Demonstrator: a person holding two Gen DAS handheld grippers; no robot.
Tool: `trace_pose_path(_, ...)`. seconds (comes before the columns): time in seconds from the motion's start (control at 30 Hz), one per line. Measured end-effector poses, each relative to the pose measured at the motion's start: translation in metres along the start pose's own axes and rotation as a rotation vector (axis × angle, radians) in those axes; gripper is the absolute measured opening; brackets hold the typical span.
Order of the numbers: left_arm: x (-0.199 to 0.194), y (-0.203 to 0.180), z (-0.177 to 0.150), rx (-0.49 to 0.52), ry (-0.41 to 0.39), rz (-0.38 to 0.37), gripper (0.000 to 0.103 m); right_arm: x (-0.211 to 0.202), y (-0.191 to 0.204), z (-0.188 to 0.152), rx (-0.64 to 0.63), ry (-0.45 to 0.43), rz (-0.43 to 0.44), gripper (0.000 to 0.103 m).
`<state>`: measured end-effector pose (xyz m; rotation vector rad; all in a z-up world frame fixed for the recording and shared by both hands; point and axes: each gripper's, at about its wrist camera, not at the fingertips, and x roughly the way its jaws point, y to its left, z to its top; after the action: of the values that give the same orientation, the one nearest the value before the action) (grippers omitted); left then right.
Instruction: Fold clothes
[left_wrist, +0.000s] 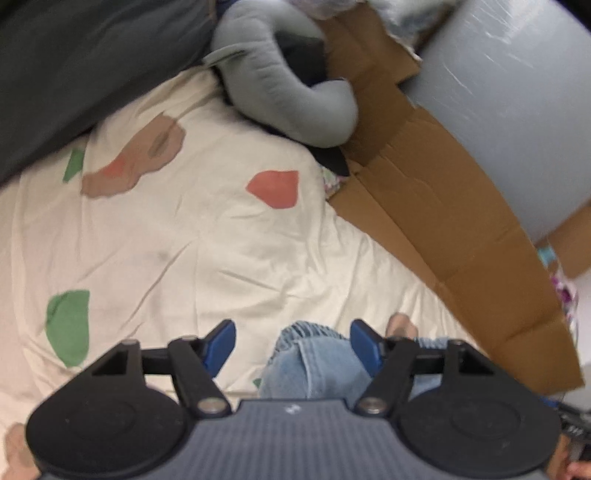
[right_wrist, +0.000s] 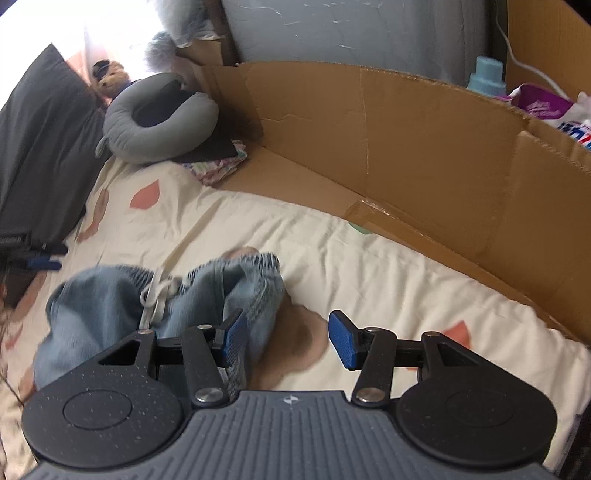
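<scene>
Jeans (right_wrist: 155, 306), crumpled, on patterned bedsheet (left_wrist: 184, 240); left gripper (left_wrist: 291, 341) and right gripper (right_wrist: 284, 338) jaws apart, gripping nothing.

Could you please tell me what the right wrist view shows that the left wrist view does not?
Only the right wrist view shows the jeans' elastic waistband with its drawstring, a blue bottle behind the cardboard, and a plush toy.

Only the left wrist view shows the jeans' frayed hem and green patches on the sheet.

Both show the jeans, the grey neck pillow, the cardboard, the patterned sheet and open blue-padded jaws.
</scene>
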<state>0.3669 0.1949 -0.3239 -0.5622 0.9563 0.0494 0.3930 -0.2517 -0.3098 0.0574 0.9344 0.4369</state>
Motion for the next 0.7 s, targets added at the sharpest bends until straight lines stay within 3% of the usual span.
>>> trace_pose_path(0.3, 0.03, 0.026, -0.003, -0.138, 0.058, -0.026, 0.065, 0.063, 0.006, 0.017, 0.162, 0.047, 0.018, 0.056)
trace_pose_path(0.7, 0.064, 0.034, -0.025, -0.255, 0.151, -0.086, 0.063, 0.106, -0.001, 0.012, 0.336, 0.082, 0.028, 0.056)
